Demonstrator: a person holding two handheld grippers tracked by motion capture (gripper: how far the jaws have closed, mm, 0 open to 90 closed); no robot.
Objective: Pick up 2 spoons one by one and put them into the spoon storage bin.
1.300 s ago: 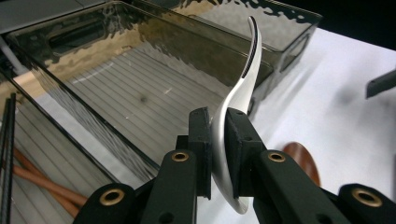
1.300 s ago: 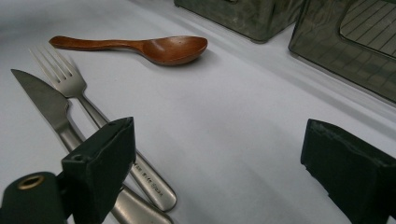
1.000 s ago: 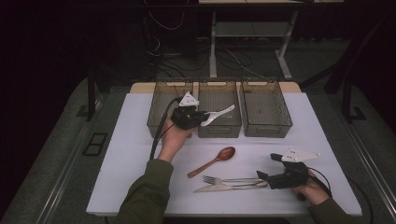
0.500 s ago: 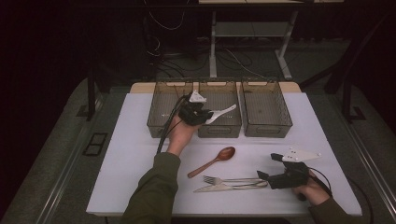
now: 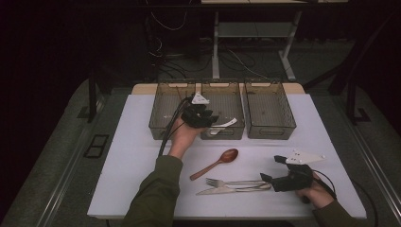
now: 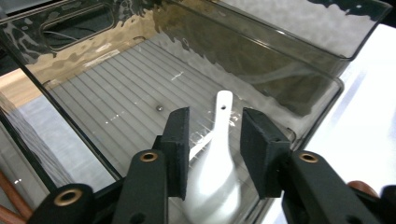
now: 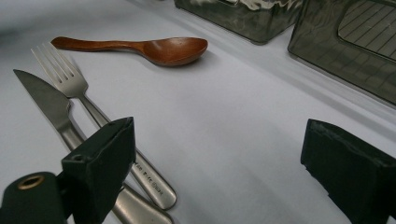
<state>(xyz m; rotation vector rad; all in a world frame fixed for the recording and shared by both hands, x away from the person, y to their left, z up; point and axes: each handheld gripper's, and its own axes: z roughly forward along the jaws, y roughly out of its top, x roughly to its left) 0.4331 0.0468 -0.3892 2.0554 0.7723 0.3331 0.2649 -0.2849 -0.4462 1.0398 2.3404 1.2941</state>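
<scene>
My left gripper (image 5: 211, 120) hangs over the front of the middle bin (image 5: 230, 99). Its jaws have just been opening. A white ceramic spoon (image 6: 218, 158) lies between them with a gap on each side, handle pointing away, inside the smoky middle bin (image 6: 116, 98). From above, the white spoon (image 5: 223, 126) slants down past the bin's front wall. My right gripper (image 5: 267, 179) rests low on the white table at the right, jaws wide open (image 7: 224, 158). The steel fork (image 7: 88, 107) and knife (image 7: 51, 112) lie by its left jaw, handles toward it, untouched.
A brown wooden spoon (image 5: 215, 163) lies on the table (image 5: 132, 156) between the bins and the fork (image 5: 231, 182). Three smoky plastic bins stand in a row at the back: left (image 5: 163, 113), middle, and right (image 5: 270, 109). Cables trail from both grippers.
The left hand drifted slightly right over the middle bin. Its jaws parted and the white spoon, held level before, now dips lower into the bin. The right gripper stayed put.
</scene>
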